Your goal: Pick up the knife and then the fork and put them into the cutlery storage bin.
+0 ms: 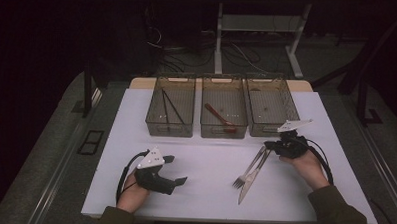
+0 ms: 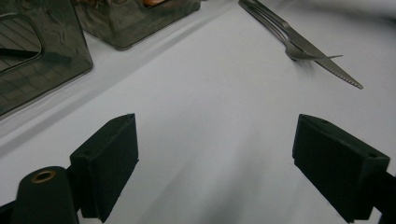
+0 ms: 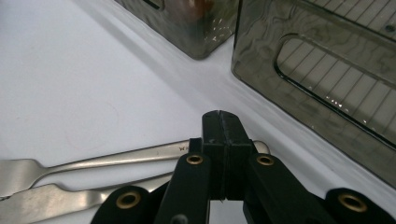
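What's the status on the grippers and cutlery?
Left hand-held gripper open, idle. Right hand-held gripper shut above fork and knife handles. Nothing in the way.

White table (image 1: 135, 140) bears three bins (image 1: 224, 113), fork (image 1: 249, 169), knife (image 1: 248, 186).

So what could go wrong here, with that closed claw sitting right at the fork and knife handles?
Two risks, I think. The fork and knife lie pressed together, so the right claw, shut just above their handle ends, may nudge or lift both rather than one. The bin stands close beside that claw, so a sideways move might bump it. The left claw sits open, well away.
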Motion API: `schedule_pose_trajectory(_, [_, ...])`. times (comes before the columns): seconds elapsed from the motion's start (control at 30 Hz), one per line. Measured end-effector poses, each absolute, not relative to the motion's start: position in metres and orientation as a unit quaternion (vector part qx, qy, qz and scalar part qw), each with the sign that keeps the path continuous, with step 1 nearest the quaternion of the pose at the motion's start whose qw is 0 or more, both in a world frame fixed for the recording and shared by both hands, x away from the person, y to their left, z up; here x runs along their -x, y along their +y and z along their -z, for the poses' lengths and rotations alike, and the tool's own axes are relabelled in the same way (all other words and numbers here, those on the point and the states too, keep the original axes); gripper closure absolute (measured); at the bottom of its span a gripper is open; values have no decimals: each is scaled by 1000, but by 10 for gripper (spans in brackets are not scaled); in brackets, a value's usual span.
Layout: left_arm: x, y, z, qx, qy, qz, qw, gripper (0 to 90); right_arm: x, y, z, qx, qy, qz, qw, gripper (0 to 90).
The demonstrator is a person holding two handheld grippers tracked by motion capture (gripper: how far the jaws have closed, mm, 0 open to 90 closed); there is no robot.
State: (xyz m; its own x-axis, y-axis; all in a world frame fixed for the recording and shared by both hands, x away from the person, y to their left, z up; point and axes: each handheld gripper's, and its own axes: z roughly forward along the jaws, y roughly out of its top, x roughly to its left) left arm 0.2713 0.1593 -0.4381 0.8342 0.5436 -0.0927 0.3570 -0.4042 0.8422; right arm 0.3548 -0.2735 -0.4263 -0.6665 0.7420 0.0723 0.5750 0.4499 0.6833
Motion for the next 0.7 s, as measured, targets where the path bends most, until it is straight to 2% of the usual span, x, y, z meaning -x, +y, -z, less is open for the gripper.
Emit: schedule_pose_trajectory(0.7, [-271, 158, 438, -833, 271, -98, 472, 133, -359, -262, 441, -379, 862, -318, 112, 887])
